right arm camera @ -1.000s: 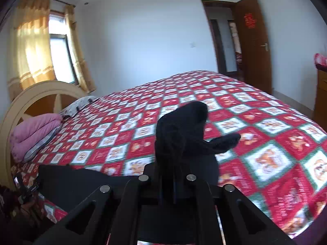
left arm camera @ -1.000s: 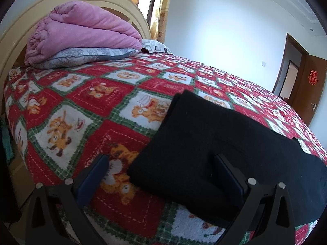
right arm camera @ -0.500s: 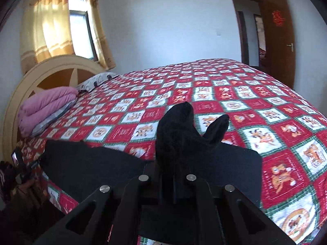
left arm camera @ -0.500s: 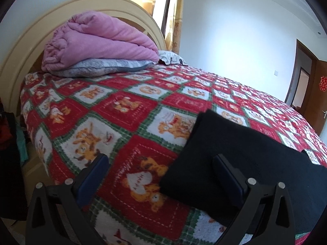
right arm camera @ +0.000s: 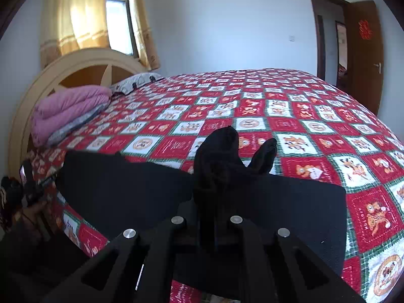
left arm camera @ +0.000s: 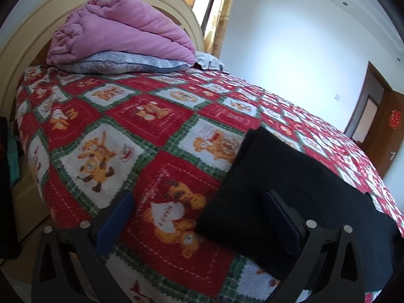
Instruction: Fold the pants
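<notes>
Two grippers are at work on our bed: at its near edge our left gripper (left arm camera: 199, 217) hovers with jaws wide apart and nothing between them, one finger over the red patchwork bedspread (left arm camera: 141, 131), the other over the black pants (left arm camera: 290, 184). One pair of pants lies flat along that near edge, and our right gripper (right arm camera: 207, 221) is clamped on a bunched fold of it, lifted above the flat part. At the headboard (right arm camera: 83, 68) one folded pink blanket (left arm camera: 121, 32) rests on one grey pillow (left arm camera: 118, 64), with a second, patterned pillow (right arm camera: 136, 82) beside.
</notes>
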A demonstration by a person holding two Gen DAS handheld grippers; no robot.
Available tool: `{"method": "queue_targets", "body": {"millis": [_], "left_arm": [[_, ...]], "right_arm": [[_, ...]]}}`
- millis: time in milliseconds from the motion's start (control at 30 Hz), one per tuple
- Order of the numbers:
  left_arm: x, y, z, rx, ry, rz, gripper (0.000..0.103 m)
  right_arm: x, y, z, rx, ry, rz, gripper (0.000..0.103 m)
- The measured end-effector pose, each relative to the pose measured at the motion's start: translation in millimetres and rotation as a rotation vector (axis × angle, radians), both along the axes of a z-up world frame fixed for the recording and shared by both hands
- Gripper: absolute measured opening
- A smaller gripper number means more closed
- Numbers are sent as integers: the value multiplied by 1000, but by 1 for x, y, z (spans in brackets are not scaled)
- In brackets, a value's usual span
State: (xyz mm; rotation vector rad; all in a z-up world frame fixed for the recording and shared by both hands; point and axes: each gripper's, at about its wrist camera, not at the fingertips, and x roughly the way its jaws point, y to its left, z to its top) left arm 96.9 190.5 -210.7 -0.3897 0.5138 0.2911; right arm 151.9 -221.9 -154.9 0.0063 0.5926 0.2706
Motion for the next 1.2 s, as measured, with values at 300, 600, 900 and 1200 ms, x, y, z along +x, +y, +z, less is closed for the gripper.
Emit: {"method": "queue_targets", "body": {"millis": [300, 600, 900, 1200], "left_arm": [[6, -11, -1, 47, 14, -57, 103], [5, -12, -1, 47, 14, -57, 103], [6, -12, -2, 46, 13, -56, 103], [6, -14, -3, 46, 12, -55, 103]], "right_arm": [[1, 42, -20, -117, 29, 60, 7], [-1, 78, -35, -270, 34, 110, 7], [3, 108, -48, -313, 27, 166, 7], [10, 129, -68, -362, 47, 172, 7]]}}
